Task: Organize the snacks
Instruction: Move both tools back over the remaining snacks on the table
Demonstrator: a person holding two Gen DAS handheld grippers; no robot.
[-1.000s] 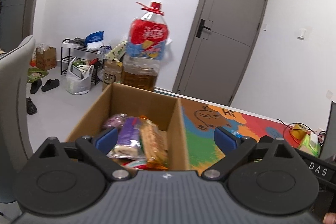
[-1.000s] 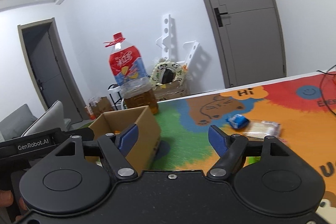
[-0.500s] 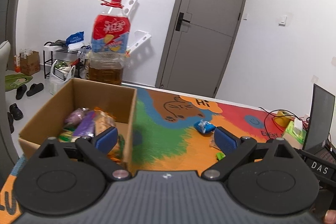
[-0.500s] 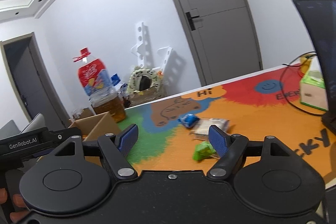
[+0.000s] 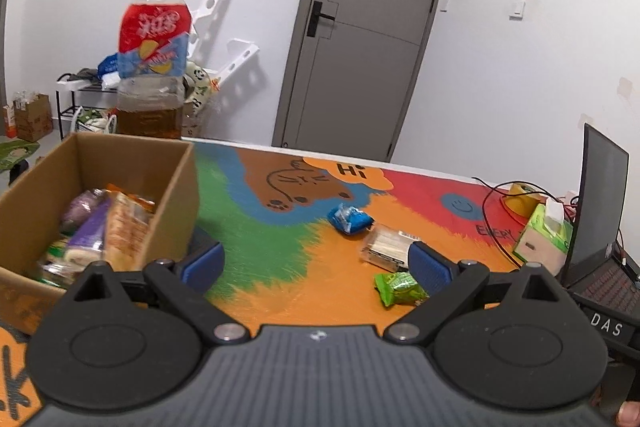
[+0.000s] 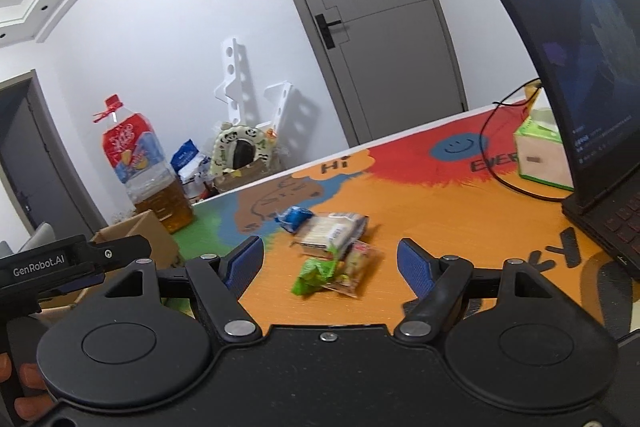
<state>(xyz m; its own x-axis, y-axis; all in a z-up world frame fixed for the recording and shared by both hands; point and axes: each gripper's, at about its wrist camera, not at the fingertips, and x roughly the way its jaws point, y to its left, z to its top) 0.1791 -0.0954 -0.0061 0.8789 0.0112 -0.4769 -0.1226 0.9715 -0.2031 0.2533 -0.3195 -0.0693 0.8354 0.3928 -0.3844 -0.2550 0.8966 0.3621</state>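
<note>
A cardboard box [image 5: 176,187] at the table's left holds several snack packs [image 5: 100,227]; it also shows in the right wrist view [image 6: 136,231]. Loose snacks lie on the colourful mat: a blue pack [image 5: 348,219] [image 6: 294,218], a clear cracker pack [image 5: 386,245] [image 6: 332,231], a green pack [image 5: 398,289] [image 6: 314,275] and an orange-red pack [image 6: 356,267]. My left gripper [image 5: 316,259] is open and empty, right of the box. My right gripper [image 6: 330,261] is open and empty, just short of the green pack.
A large oil bottle [image 5: 152,59] stands behind the box. A laptop [image 6: 592,99], a tissue box [image 6: 540,155] and a black cable [image 6: 504,163] sit at the right. A tape roll [image 5: 524,197] lies at the far right.
Both grippers have swung right, away from the box and towards the loose snacks. The right gripper has come closer to the green pack. Both stay open.
</note>
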